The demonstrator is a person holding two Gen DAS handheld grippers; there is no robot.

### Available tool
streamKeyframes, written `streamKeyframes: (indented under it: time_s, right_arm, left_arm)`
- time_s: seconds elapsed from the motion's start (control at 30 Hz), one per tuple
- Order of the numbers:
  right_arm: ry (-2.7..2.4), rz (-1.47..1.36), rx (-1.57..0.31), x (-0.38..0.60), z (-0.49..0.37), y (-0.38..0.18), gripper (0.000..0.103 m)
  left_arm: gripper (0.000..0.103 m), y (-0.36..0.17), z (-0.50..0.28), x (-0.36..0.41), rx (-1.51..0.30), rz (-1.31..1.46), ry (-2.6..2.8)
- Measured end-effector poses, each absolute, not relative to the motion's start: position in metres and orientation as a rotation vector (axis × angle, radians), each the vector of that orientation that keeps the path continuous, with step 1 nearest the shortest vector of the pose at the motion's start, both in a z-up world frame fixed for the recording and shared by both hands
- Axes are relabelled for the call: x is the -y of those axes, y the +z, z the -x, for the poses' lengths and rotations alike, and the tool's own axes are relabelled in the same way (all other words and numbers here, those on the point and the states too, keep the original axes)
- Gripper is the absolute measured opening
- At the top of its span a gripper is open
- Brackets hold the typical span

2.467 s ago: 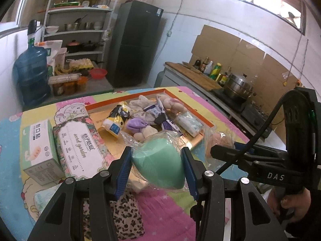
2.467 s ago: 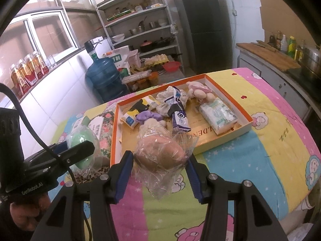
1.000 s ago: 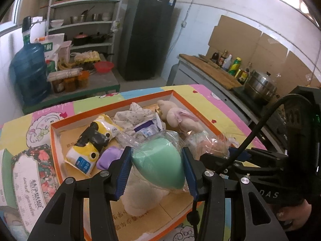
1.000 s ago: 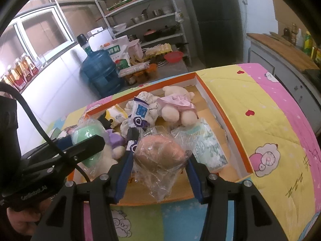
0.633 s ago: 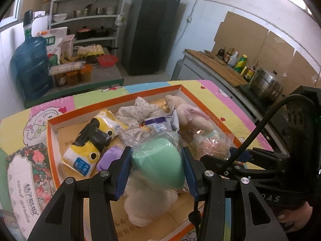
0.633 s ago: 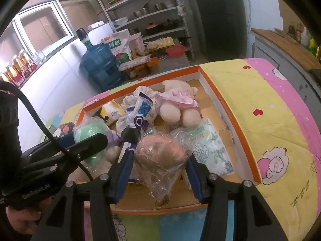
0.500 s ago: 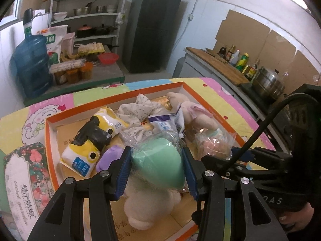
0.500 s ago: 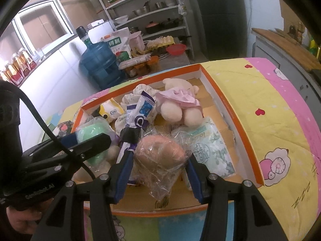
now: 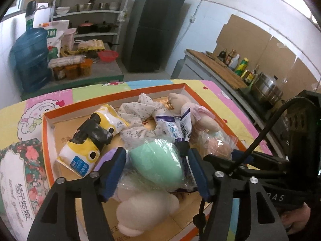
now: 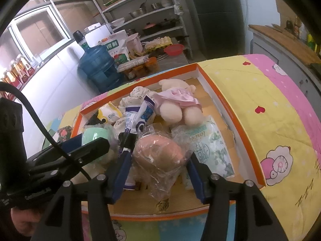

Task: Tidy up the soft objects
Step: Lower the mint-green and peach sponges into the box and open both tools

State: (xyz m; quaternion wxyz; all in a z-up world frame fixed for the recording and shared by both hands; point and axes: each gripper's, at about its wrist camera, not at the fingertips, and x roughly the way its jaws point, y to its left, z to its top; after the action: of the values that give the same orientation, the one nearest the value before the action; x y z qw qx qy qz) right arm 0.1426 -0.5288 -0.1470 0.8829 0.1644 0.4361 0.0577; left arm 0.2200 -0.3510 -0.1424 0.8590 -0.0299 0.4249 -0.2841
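Note:
My left gripper is shut on a green sponge in a clear bag, held low over the orange-rimmed tray. My right gripper is shut on a peach sponge in a clear bag, held over the tray's near right part. The tray holds a plush doll in a pink dress, a yellow and black pack, a floral cloth, purple-white packets, a tissue pack and a cream plush under the left gripper.
The tray lies on a table with a bright cartoon cloth. A floral tissue pack lies left of the tray. Behind stand a blue water jug, metal shelves, a dark fridge and a counter with bottles.
Both grippers have moved forward from the table's near side to over the tray and lowered toward its contents, each still holding its bagged sponge.

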Motion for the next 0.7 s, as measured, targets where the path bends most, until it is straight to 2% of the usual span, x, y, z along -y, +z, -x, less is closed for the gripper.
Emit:
streamKeyframes:
  time_s: [0.13,0.27,0.7]
  right_arm:
    - [0.108,-0.351,-0.901,0.53,-0.139,-0.144,0.058]
    - [0.089,-0.357,-0.888,0.534,-0.134,-0.139,0.066]
    - [0.046,-0.36,-0.847,0.53,-0.112,-0.119,0.066]
  left_arm:
    - [0.069,-0.138,-0.216,0.349,-0.879,0.067,-0.605]
    - [0.071,-0.132,-0.212,0.346,-0.862,0.076,-0.609]
    - [0.072,-0.1,-0.187,0.331,-0.79,0.108,-0.644]
